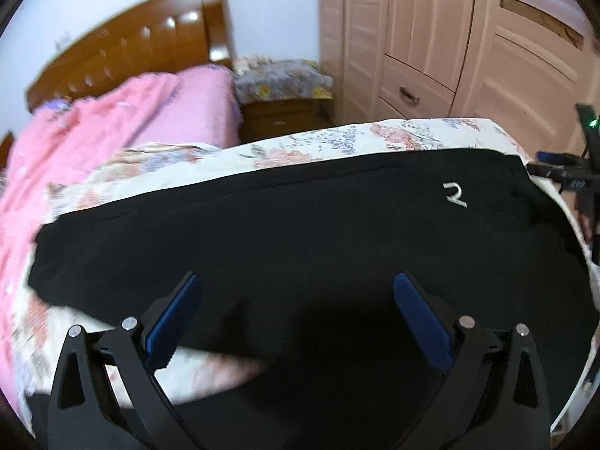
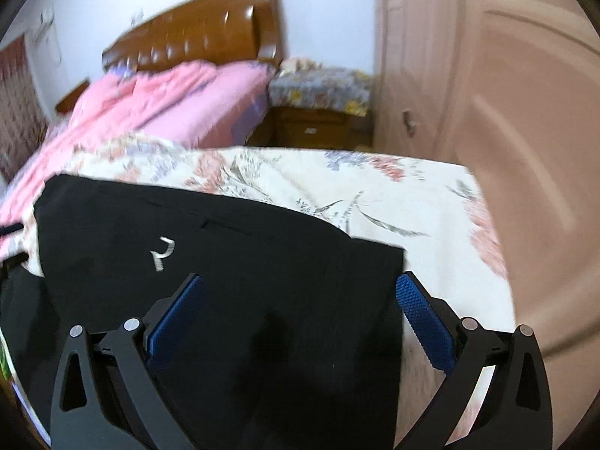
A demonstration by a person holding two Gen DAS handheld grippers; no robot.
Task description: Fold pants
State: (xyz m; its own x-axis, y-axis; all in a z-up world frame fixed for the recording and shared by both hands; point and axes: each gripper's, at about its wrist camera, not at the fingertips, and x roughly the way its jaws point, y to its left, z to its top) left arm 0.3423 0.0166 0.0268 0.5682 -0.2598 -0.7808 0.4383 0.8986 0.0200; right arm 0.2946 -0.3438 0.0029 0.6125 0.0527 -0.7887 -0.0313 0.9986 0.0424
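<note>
Both grippers hang just above the black pants (image 1: 300, 232), and neither is holding anything. On the left gripper (image 1: 298, 288) the blue pads (image 1: 176, 318) stand wide apart over the cloth near its front edge. The right gripper (image 2: 300, 285) is spread just as wide, one finger over the pants and the other past their straight side edge, above the floral sheet (image 2: 375, 187).

The pants lie flat across that sheet, which covers the surface they rest on. A small white logo (image 1: 454, 195) sits on the pants toward the end nearer the right gripper; in the left view that gripper shows dimly at the far right, beside the pants' corner. Beyond the pants, a bed with a pink cover (image 1: 123, 120) and a brown headboard (image 1: 138, 41) stands against the wall. A nightstand (image 1: 281, 112) under a patterned cloth sits beyond the pants too, between bed and wardrobe (image 1: 450, 37). Both views are blurred.
</note>
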